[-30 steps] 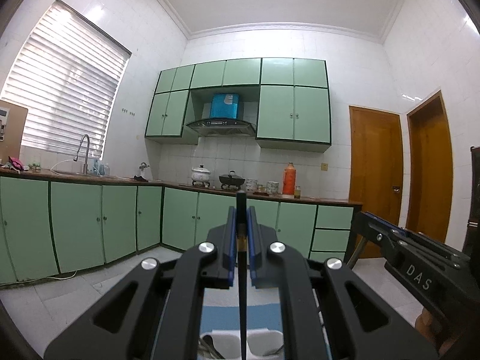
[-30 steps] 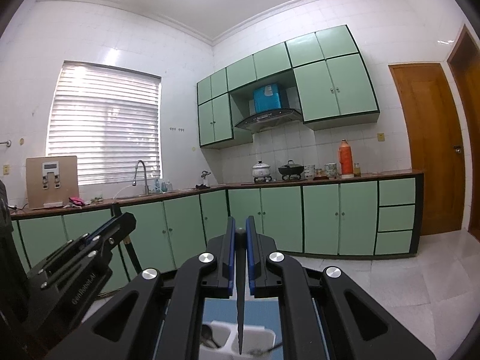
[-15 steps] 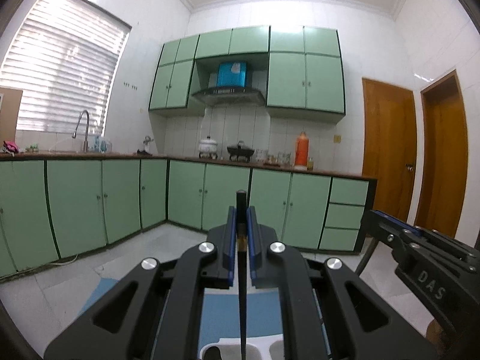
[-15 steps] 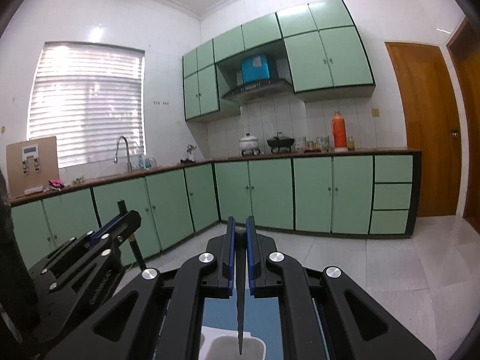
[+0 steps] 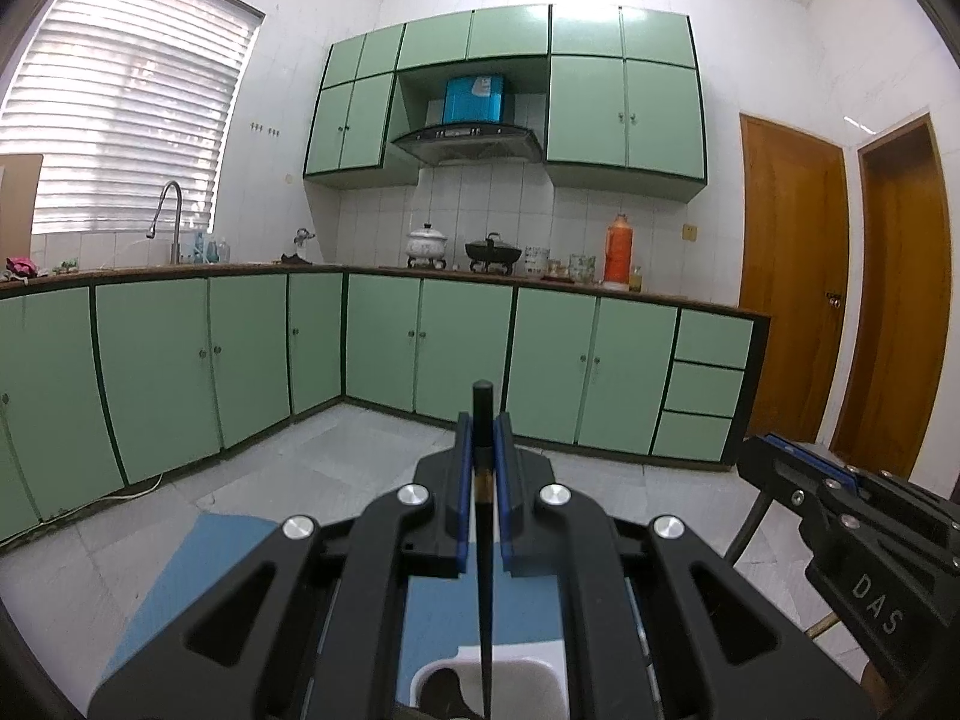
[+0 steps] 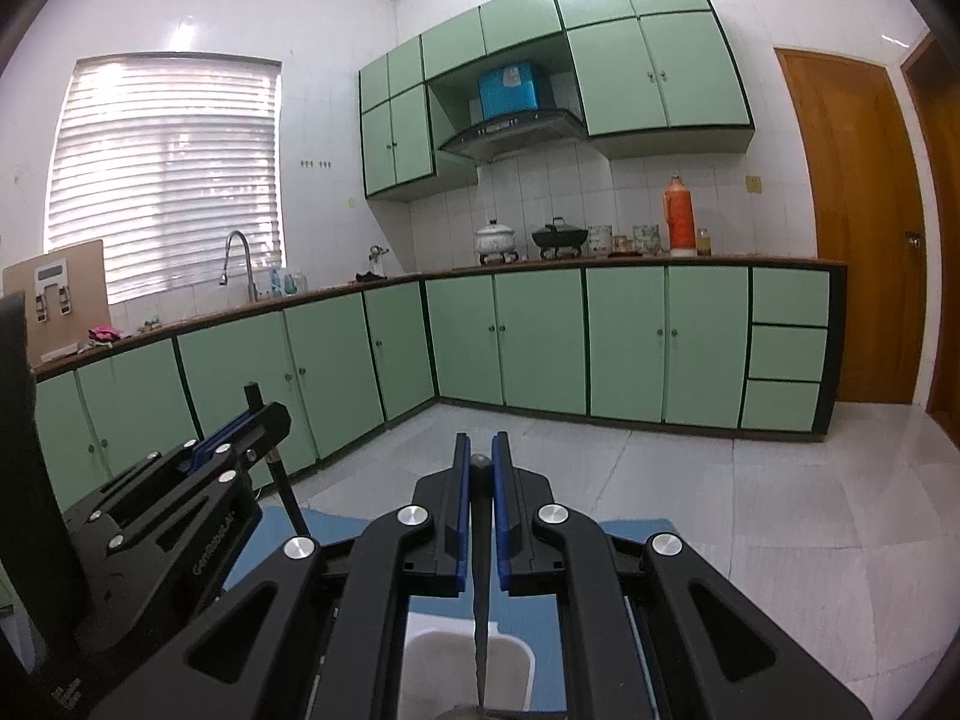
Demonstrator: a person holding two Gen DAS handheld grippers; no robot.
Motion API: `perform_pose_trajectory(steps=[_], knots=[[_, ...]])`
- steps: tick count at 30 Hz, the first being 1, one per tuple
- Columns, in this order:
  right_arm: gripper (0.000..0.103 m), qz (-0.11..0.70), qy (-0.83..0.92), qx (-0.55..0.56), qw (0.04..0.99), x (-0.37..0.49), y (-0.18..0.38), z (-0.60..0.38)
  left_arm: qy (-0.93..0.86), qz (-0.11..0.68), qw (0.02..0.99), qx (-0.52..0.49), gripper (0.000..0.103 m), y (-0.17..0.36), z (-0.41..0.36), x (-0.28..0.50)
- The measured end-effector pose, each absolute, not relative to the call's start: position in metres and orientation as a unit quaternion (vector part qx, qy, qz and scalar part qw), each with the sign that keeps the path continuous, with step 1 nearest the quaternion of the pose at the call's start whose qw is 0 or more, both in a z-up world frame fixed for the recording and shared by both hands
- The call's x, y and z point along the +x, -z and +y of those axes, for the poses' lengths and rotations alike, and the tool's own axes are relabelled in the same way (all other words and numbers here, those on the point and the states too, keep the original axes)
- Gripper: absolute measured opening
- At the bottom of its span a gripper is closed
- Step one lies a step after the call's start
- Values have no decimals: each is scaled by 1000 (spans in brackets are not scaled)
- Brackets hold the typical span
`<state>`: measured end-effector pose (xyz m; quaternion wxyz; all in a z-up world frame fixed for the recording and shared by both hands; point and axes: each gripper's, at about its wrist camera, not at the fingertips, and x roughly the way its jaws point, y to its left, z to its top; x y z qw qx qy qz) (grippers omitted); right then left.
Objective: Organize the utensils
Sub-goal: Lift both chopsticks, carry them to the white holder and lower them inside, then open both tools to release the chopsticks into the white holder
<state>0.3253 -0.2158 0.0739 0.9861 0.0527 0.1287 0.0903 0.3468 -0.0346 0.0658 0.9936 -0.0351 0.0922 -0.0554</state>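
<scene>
A: Between the left gripper (image 5: 483,450) fingers (image 5: 461,480): a thin black chopstick (image 5: 483,570), clamped tight. Top end sticks out at 12 o'clock past the tips, the rest runs down toward 6 o'clock.

B: Where does it end?

A: Over a white utensil holder (image 5: 540,669) at the bottom edge of the left view. Holder sits on a blue mat (image 5: 198,576). Something dark lies in its left compartment, can't tell what it is.

B: Right side?

A: Right gripper (image 6: 477,459) also clenched, on a slim dark utensil (image 6: 480,600) with a rounded top end. Lower end tapers to a point over the same white holder, at 6 o'clock in that view. Can't tell if the tip touches the holder.

B: Grippers relative to each other?

A: Side by side, near but apart. Right one shows at 3–4 o'clock in the left view; left one at 8–9 o'clock in the right view, chopstick poking out above and below its fingers.

B: Background?

A: Green cabinets (image 5: 462,354), tiled floor (image 6: 750,510), wooden door (image 5: 792,276) at 3 o'clock.
</scene>
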Motion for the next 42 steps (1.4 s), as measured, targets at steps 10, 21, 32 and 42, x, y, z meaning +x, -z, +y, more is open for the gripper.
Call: perform_pose_trajectory(steps=[10, 21, 32, 42], knots=[[7, 136, -84, 54, 986, 325, -62, -214, 51, 100, 993, -21, 6, -54, -33, 343], [10, 141, -67, 56, 986, 326, -67, -221, 45, 97, 994, -25, 14, -61, -31, 335], [49, 107, -45, 59, 991, 295, -81, -237, 38, 65, 997, -25, 50, -79, -26, 303], [80, 85, -23, 69, 994, 251, -79, -257, 22, 48, 998, -40, 90, -86, -11, 259]])
